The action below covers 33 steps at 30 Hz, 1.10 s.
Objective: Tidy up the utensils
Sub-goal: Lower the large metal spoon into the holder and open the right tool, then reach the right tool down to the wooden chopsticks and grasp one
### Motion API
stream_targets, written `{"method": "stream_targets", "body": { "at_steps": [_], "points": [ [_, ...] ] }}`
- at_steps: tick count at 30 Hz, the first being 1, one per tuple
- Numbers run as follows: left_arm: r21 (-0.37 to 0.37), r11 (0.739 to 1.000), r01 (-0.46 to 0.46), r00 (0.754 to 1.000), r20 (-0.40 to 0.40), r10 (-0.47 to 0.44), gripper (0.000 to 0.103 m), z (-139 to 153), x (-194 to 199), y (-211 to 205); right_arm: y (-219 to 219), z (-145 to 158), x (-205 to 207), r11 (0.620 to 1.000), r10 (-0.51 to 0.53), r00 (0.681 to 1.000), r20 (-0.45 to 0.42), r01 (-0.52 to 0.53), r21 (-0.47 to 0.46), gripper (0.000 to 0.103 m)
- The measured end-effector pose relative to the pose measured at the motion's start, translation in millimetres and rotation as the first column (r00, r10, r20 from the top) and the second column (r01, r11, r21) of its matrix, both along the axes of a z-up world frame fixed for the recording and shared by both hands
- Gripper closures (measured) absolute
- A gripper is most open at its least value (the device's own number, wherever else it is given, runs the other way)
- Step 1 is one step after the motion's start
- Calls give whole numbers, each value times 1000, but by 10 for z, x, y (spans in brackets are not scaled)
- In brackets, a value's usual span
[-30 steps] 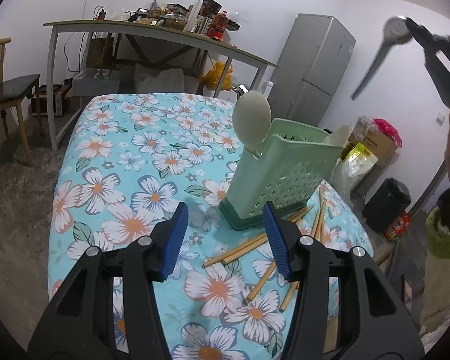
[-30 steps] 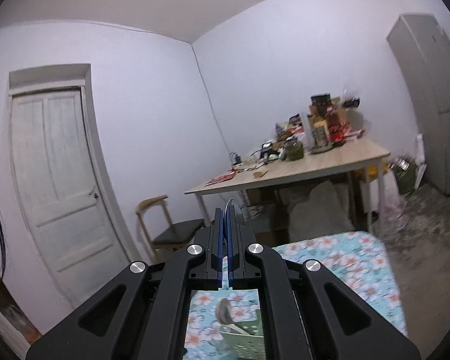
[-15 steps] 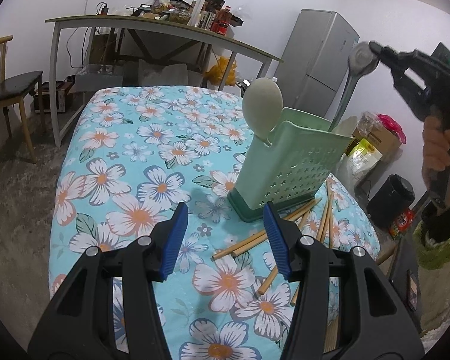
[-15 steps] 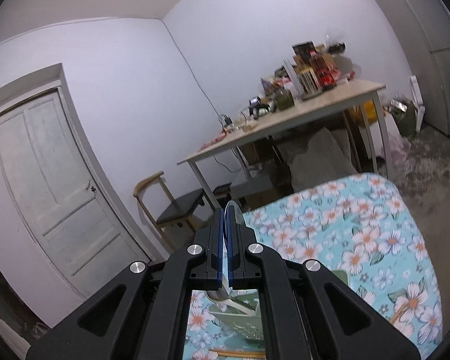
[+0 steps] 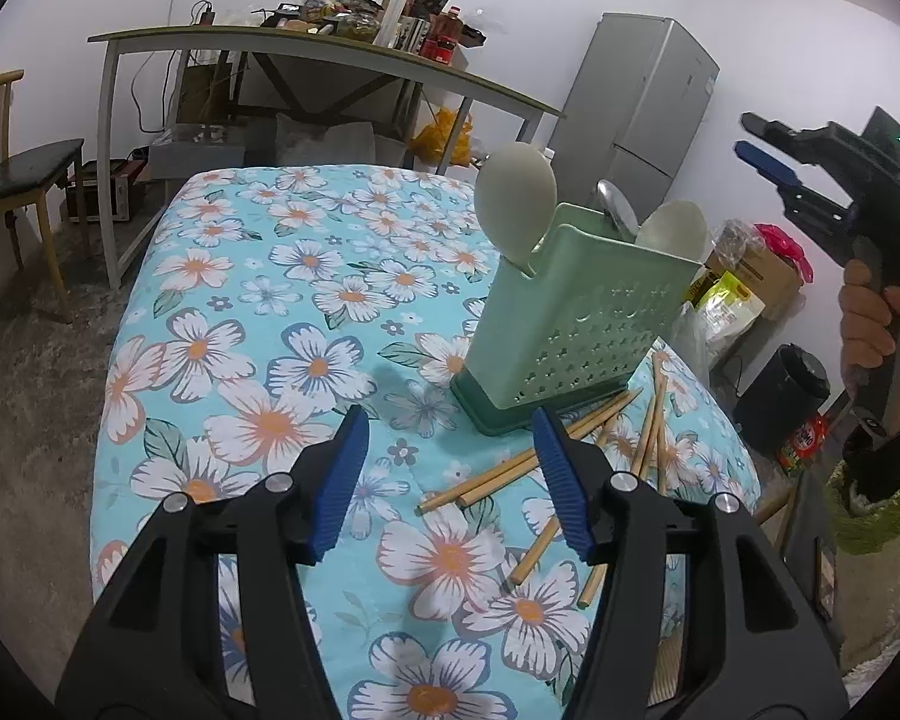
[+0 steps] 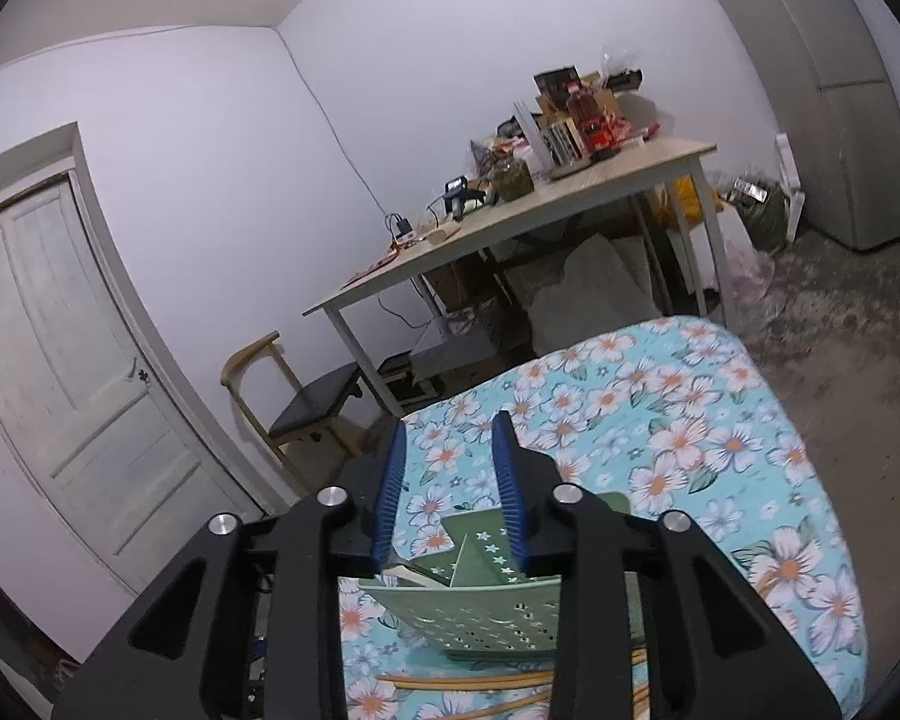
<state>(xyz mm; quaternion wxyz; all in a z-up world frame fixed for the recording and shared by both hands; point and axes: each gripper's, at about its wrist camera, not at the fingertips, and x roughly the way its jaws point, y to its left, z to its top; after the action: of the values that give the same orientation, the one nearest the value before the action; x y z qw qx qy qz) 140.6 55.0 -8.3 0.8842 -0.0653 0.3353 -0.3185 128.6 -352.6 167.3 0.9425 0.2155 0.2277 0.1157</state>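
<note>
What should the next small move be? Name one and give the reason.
Probably lower the left hand-held gripper onto the nearest chopsticks. Its jaws are opening, with nothing between them; loose chopsticks lie on the floral cloth just ahead, while the spoons already stand in the green holder.

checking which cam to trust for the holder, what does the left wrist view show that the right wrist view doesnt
Only the left wrist view: two pale spoons and a metal spoon standing in the holder, the hand carrying the right gripper, and a black bin.

Only the right wrist view: the white door.

Both: the green utensil holder, loose chopsticks, the floral tablecloth, the cluttered desk, a chair and the fridge.
</note>
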Motion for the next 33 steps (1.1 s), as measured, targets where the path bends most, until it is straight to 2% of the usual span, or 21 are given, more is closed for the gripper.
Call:
{"method": "stream_targets", "body": {
  "at_steps": [5,11,15,21,27,31,33],
  "points": [
    [2,1000,6,1000,5,-6,45,13,-27,-32,-79,-3,-286,1000,-21,1000,5,21,-7,56],
    [16,1000,23,1000,5,-23,42,9,-47,-87,-224,-279,-556,999,-49,995,-81,51,18,45],
    [23,999,34,999,9,-35,39,-4,-75,-133,-316,-645,-660,993,-57,981,-187,74,86,44],
    [57,997,54,998,9,-55,38,-67,-100,-207,-387,-1303,-782,971,-59,935,-348,135,197,44],
    [121,990,75,997,19,-78,36,-151,-138,-301,-347,-1743,-766,953,-25,895,-446,156,261,44],
    [174,981,84,995,46,-93,36,-187,-190,-385,-348,-1886,-731,944,-9,878,-478,165,286,45],
    [197,976,93,992,65,-107,36,-192,-232,-425,-372,-1911,-715,943,-12,875,-484,171,286,50]
  ]
}}
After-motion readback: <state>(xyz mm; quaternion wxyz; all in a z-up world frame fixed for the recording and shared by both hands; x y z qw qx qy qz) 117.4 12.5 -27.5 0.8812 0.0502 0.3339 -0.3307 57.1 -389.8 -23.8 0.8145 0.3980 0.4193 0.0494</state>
